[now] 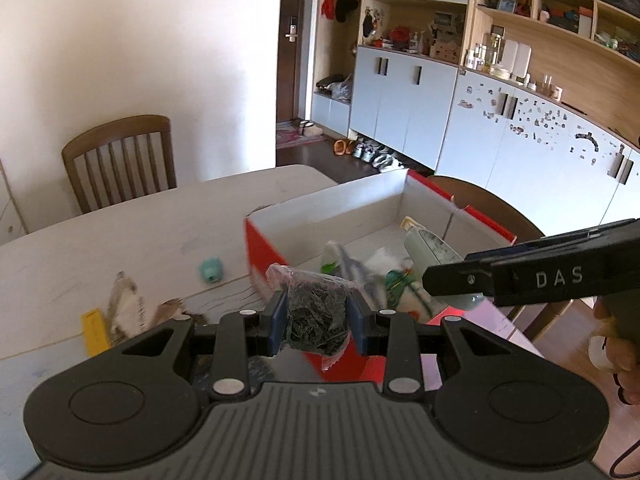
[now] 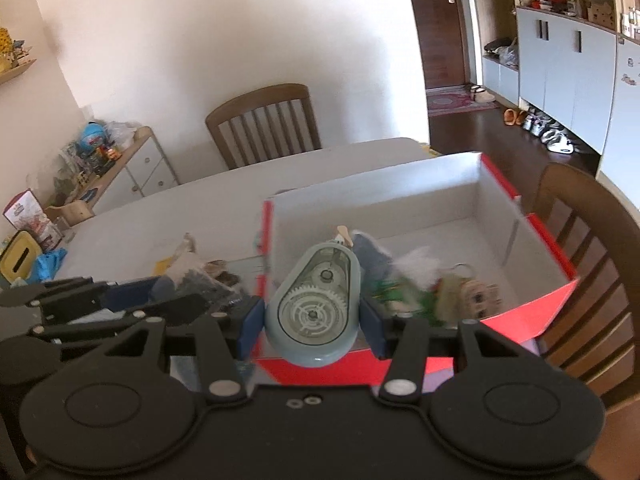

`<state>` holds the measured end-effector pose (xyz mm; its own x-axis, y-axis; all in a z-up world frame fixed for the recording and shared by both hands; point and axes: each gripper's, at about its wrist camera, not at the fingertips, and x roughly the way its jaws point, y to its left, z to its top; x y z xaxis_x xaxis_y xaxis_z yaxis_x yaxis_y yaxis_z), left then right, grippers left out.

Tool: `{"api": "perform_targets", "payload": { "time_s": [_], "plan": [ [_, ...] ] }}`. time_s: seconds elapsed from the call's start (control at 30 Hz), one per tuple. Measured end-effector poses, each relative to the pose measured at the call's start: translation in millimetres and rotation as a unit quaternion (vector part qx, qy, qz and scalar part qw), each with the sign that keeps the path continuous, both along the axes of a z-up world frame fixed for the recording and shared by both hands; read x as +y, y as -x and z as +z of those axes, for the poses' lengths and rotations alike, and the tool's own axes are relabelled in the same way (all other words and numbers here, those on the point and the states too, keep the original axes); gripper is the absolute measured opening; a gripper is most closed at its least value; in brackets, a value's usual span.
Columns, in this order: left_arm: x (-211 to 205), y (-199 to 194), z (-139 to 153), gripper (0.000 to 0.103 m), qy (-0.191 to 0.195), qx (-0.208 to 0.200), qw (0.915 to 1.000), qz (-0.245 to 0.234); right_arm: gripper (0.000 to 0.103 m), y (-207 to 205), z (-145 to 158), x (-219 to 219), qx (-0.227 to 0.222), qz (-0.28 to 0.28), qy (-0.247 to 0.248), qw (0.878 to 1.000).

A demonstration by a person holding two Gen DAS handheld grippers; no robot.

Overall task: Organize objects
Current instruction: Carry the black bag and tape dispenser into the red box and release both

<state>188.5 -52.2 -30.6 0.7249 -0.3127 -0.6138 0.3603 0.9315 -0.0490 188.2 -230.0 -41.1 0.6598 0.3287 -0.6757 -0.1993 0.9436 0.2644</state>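
Clamped between the left gripper (image 1: 316, 320) pads, a bag of dark bits (image 1: 316, 312); the right gripper (image 2: 312, 320) grips a tape dispenser (image 2: 314, 308). Just ahead, the red box (image 2: 532, 300): both seem ready to drop in.

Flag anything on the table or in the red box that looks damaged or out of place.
The red box has a split right wall: a slit runs down from the rim. On the table, a small teal item and a yellow card lie outside the box.

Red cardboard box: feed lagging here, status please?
Left gripper shut on clear bag of dark bits. Right gripper shut on grey-blue tape dispenser. Red cardboard box open, path unobstructed.
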Motion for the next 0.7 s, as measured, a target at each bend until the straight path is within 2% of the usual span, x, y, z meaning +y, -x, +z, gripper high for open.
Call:
{"api": "perform_targets", "payload": {
  "time_s": [0.43,0.7],
  "plan": [
    [-80,-64,-10,0.033,-0.036,0.014,0.9991,-0.018,0.051,-38,-13,-69,-0.001,0.02,0.038,0.999],
    [-119,-114,-17,0.033,-0.047,0.028,0.998,-0.033,0.051,-73,-33,-80,0.015,0.053,0.064,0.996]
  ]
}}
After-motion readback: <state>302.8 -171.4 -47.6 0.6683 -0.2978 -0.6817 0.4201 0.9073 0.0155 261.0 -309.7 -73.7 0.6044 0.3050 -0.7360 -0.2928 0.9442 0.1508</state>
